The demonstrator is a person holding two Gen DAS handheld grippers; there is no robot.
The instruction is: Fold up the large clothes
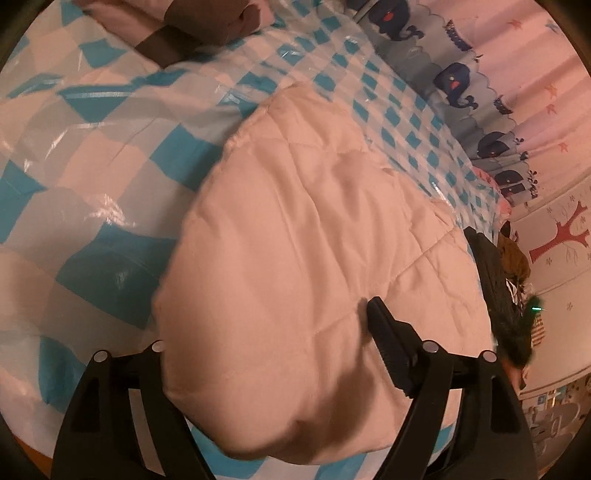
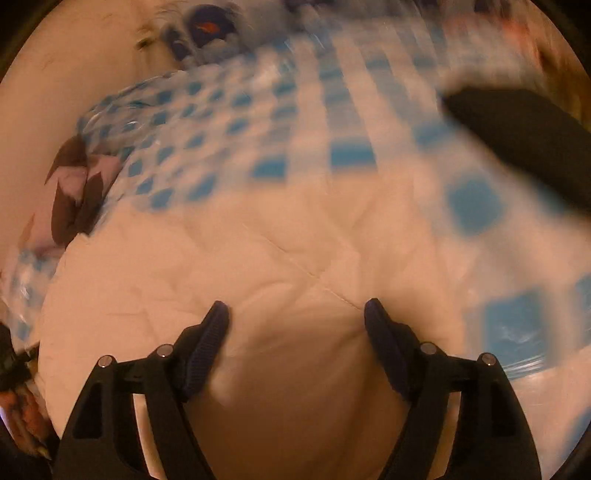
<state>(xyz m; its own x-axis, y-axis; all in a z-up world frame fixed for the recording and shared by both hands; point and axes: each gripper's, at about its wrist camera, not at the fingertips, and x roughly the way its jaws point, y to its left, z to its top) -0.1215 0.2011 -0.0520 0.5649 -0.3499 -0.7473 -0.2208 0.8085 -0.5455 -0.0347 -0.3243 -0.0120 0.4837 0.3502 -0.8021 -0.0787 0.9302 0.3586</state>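
Note:
A pale pink quilted garment lies folded over on a blue-and-white checked plastic sheet. My left gripper is open, low over the garment's near end; its right finger shows, the left one is hidden under the fabric. In the right wrist view, which is blurred, the same garment fills the lower half. My right gripper is open, its two fingers spread just above the fabric, holding nothing.
A pink and brown cloth lies at the far end of the sheet. A whale-print curtain hangs along the right. A dark object sits at the garment's right edge. A dark blurred shape crosses the upper right.

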